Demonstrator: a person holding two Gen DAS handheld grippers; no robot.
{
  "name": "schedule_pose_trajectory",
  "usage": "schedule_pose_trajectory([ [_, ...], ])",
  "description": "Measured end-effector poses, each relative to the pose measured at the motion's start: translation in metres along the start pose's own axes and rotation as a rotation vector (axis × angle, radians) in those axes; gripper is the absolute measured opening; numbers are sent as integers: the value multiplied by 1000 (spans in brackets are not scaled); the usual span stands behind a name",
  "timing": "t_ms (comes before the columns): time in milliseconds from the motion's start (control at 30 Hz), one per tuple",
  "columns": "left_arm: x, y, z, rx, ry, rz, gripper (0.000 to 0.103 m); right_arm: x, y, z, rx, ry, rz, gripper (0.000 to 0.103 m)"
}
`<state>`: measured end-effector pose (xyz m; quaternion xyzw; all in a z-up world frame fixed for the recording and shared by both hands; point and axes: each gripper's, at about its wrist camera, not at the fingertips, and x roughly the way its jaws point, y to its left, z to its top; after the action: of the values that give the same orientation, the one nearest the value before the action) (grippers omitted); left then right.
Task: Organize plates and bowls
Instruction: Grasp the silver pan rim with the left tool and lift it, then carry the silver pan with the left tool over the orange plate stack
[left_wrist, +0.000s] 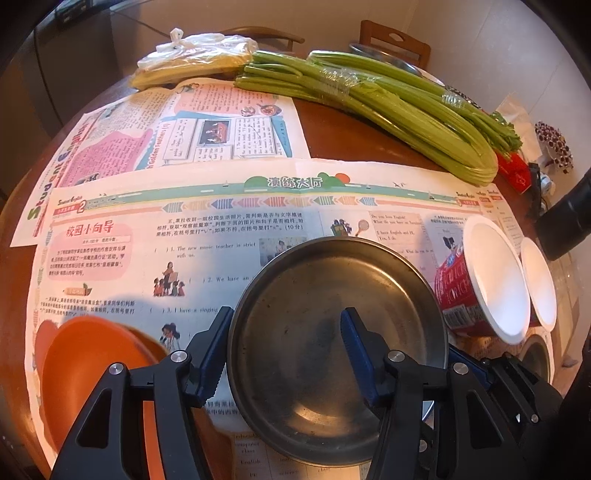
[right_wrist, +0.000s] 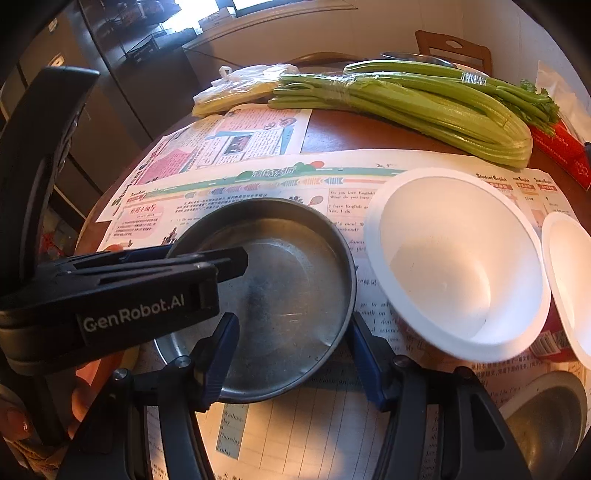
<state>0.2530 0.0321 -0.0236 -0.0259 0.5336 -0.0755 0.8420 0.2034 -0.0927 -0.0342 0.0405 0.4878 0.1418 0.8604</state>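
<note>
A steel plate (left_wrist: 325, 325) sits on the newspaper-covered table; it also shows in the right wrist view (right_wrist: 280, 280). My left gripper (left_wrist: 288, 328) is open, its left finger outside the plate's rim and its right finger over the plate's inside. It shows from the side in the right wrist view (right_wrist: 221, 264), reaching over the plate. My right gripper (right_wrist: 291, 339) is open and empty, near the plate's front edge. An orange bowl (left_wrist: 96, 369) lies at lower left. Two white foam bowls (right_wrist: 458, 266) (right_wrist: 570, 280) with red wrappers stand to the right, and also show in the left wrist view (left_wrist: 495, 273).
Celery bundles (left_wrist: 388, 107) and a plastic bag of greens (left_wrist: 195, 59) lie at the table's far side. Another steel bowl (right_wrist: 546, 413) sits at lower right. A red packet (right_wrist: 561, 151) lies at right. Wooden chairs (left_wrist: 395, 40) stand beyond the table.
</note>
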Motion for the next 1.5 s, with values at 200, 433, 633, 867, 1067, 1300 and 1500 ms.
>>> schedule_pose_trajectory([
  [200,-9,-1,-13,-2,-2,2,60,-8,1,-10,-8,-11,23,60],
  [433,-24,-3,-25,-3,-27,9,60,-23,2,-20,-21,-33,50,60],
  [633,-39,-4,-37,-13,-53,9,60,-39,1,-25,-15,-62,92,60],
  [867,-52,-7,-47,-20,-72,9,60,-52,2,-31,-20,-83,108,60],
  [1067,-60,-11,-58,-25,-89,14,60,-62,0,-39,-23,-107,127,60],
  [1300,-71,-19,-72,-33,-111,14,60,-77,-3,-49,-37,-142,138,60],
  [1500,-81,-26,-79,-22,-123,16,60,-86,-7,-54,-43,-158,141,60],
])
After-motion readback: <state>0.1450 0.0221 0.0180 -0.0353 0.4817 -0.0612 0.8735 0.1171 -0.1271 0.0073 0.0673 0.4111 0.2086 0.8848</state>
